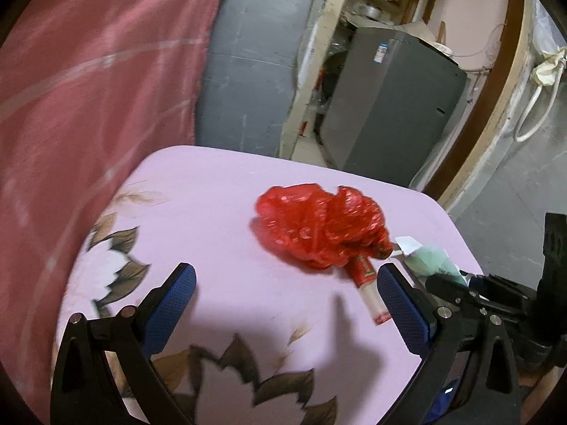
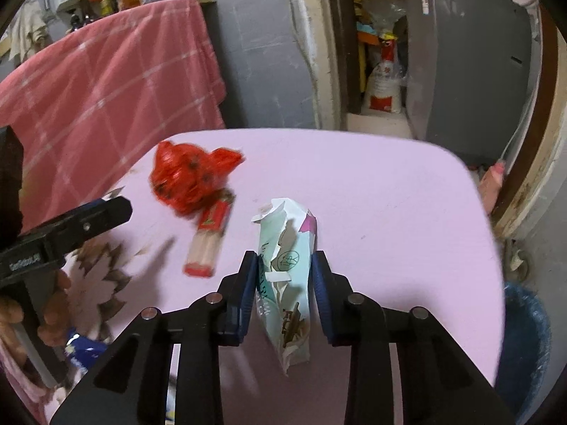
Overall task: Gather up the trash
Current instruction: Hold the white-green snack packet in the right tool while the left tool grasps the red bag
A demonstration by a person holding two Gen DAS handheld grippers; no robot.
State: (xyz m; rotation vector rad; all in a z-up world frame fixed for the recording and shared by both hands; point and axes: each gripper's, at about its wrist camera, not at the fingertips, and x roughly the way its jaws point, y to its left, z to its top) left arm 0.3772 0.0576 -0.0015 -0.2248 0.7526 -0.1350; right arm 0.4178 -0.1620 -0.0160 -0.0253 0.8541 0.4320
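Observation:
A crumpled red plastic bag (image 1: 319,226) lies on the pink tablecloth (image 1: 212,194), with a red-and-clear tube wrapper (image 1: 368,294) just in front of it. My left gripper (image 1: 287,269) stands open and wide in front of the bag, and the tube lies just inside its right finger. In the right wrist view the bag (image 2: 187,177) and tube (image 2: 209,244) sit to the left. A torn pale green wrapper (image 2: 287,283) lies between the blue pads of my right gripper (image 2: 284,265), which touch both its sides. The wrapper (image 1: 428,258) shows at the table's right edge.
A pink checked cloth (image 2: 106,88) hangs behind the table on the left. A grey appliance (image 2: 467,63) and a cluttered doorway with sacks (image 2: 384,85) stand beyond the far edge. A blue bin (image 2: 524,336) sits below the table's right edge. A hand (image 2: 53,318) holds the left gripper.

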